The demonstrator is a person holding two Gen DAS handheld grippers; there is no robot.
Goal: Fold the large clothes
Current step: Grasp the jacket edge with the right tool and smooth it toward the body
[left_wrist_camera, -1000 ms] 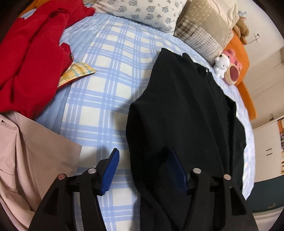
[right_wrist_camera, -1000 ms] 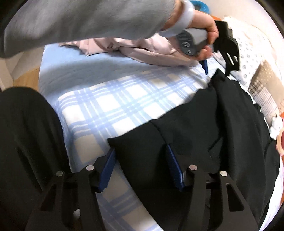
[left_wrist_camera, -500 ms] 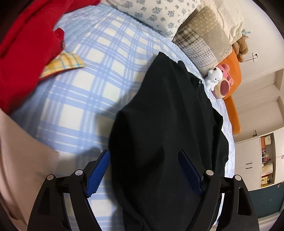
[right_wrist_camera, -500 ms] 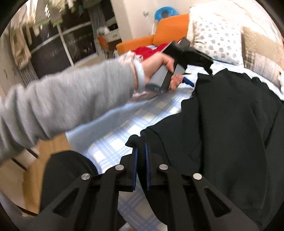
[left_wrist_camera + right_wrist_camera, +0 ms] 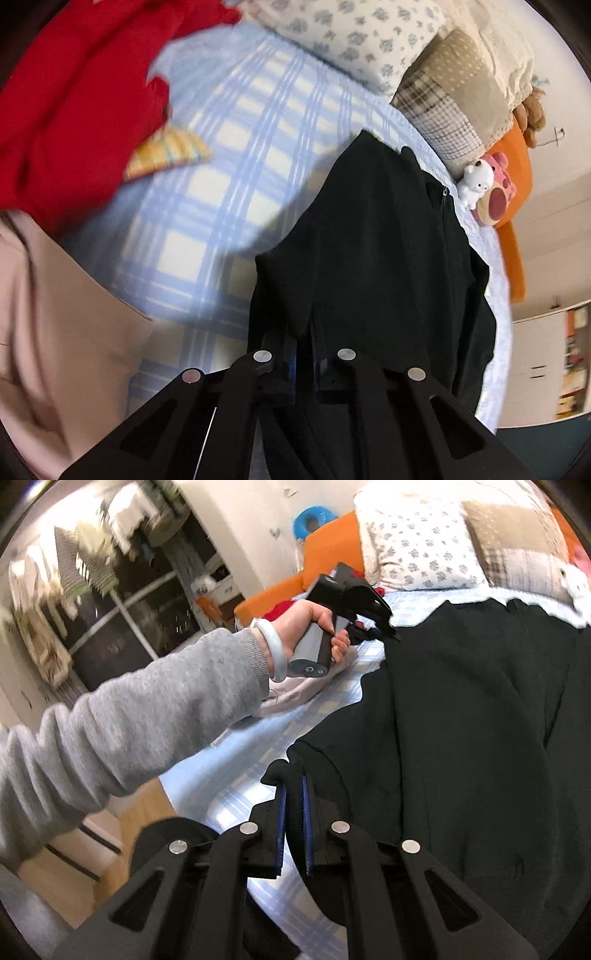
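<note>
Black garment (image 5: 376, 251) lay on the checked bed (image 5: 229, 192), right of the red clothing (image 5: 74, 103). Left gripper (image 5: 303, 332) and right gripper (image 5: 293, 797) were each pinched shut on its near edge, apparently so both corners lift together for a fold.

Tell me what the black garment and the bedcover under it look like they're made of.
Black garment: seemingly a thick, matte knit or fleece; it bunches softly and has a zipper. Exact fibre unclear. Bedcover: apparently quilted cotton-like cloth, blue-and-cream plaid, puckered surface, scalloped edge.
</note>
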